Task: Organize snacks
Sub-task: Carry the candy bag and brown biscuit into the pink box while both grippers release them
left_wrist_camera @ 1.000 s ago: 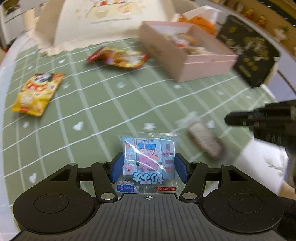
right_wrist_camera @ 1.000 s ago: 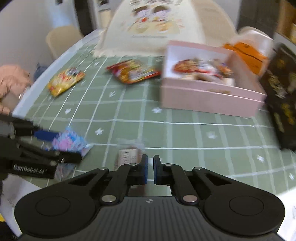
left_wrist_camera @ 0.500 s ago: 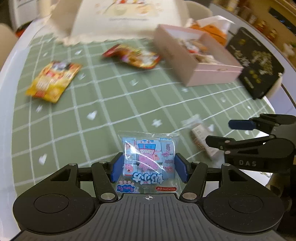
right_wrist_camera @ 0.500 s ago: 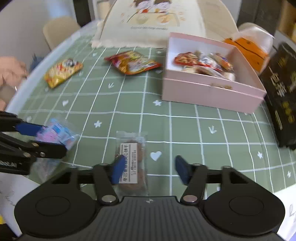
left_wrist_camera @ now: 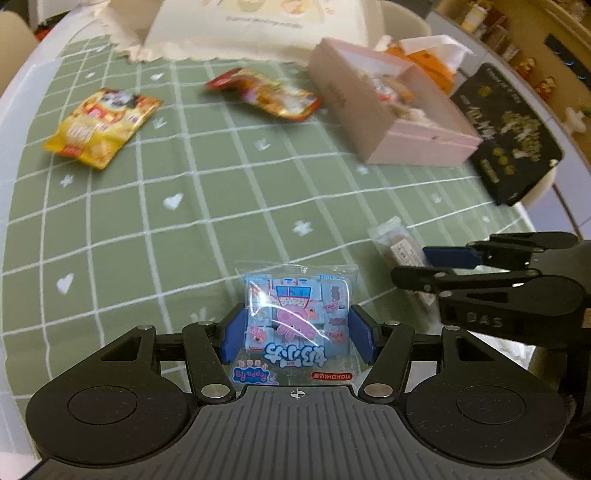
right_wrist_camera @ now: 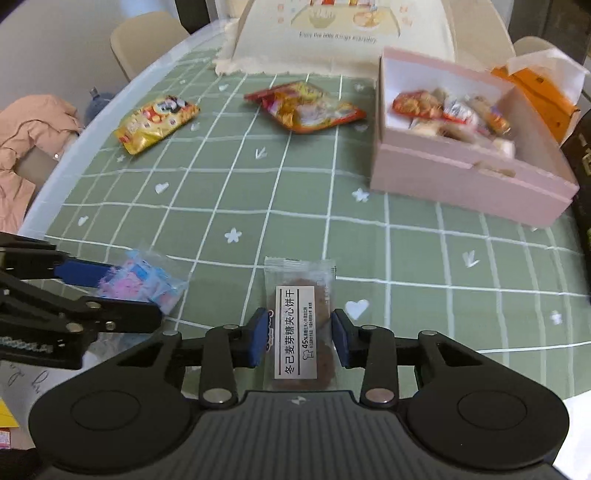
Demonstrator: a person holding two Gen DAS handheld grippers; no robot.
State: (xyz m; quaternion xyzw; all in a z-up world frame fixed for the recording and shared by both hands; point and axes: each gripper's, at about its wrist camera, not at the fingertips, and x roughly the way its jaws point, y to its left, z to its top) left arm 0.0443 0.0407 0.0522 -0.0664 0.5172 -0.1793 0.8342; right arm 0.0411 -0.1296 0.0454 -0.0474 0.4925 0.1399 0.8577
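My left gripper [left_wrist_camera: 297,334] is shut on a blue Peppa Pig snack pack [left_wrist_camera: 297,317] held just above the green tablecloth; it also shows in the right wrist view [right_wrist_camera: 142,282]. My right gripper [right_wrist_camera: 298,341] has its blue pads on both sides of a clear-wrapped brown biscuit pack [right_wrist_camera: 297,317] lying on the cloth; the pads look close to its edges, contact unclear. The biscuit pack also shows in the left wrist view [left_wrist_camera: 397,242]. A pink box [right_wrist_camera: 476,181] at the right holds several snacks.
A yellow snack bag [right_wrist_camera: 157,123] and a red-orange snack bag [right_wrist_camera: 306,107] lie at the far side of the cloth. A cream food cover [right_wrist_camera: 343,33] stands behind them. An orange tissue box [right_wrist_camera: 535,88] and a black box [left_wrist_camera: 506,136] stand right of the pink box. The table edge is near me.
My right gripper opened from shut, moved over the biscuit pack and narrowed around it. My left gripper kept hold of the blue pack and shifted slightly.
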